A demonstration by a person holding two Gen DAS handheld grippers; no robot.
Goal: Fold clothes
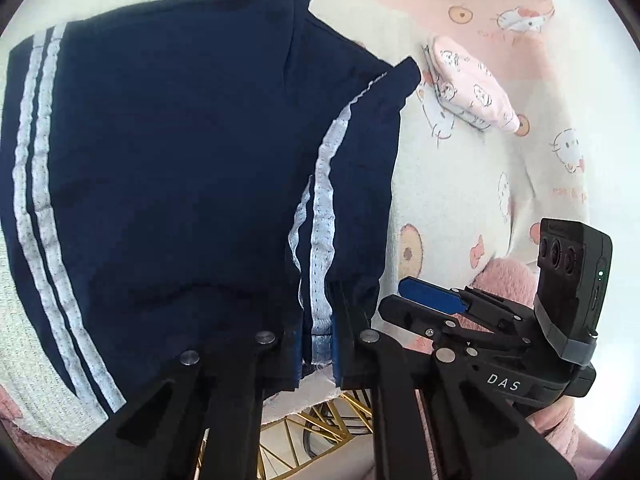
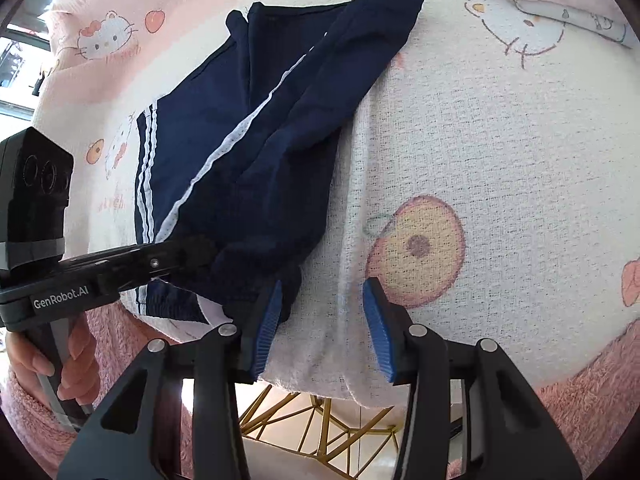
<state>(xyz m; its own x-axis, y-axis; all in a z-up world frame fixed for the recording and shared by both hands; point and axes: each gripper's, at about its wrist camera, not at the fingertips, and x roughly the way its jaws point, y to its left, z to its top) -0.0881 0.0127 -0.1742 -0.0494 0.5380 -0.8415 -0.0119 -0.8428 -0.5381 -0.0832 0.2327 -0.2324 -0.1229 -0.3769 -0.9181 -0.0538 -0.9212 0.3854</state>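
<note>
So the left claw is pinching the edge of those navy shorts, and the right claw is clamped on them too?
Not quite. The left gripper does pinch the navy shorts, but the right gripper is open: the right wrist view shows only the patterned blanket between its blue pads.

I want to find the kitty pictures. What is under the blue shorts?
Under the blue shorts lies the kitty blanket, white and pink. Kitties show around the shorts; whatever is printed beneath them is covered. The left gripper pinches the hem.

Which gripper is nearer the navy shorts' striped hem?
Left. The left gripper is clamped on the navy shorts at that hem; the right gripper stands open just beside them.
</note>
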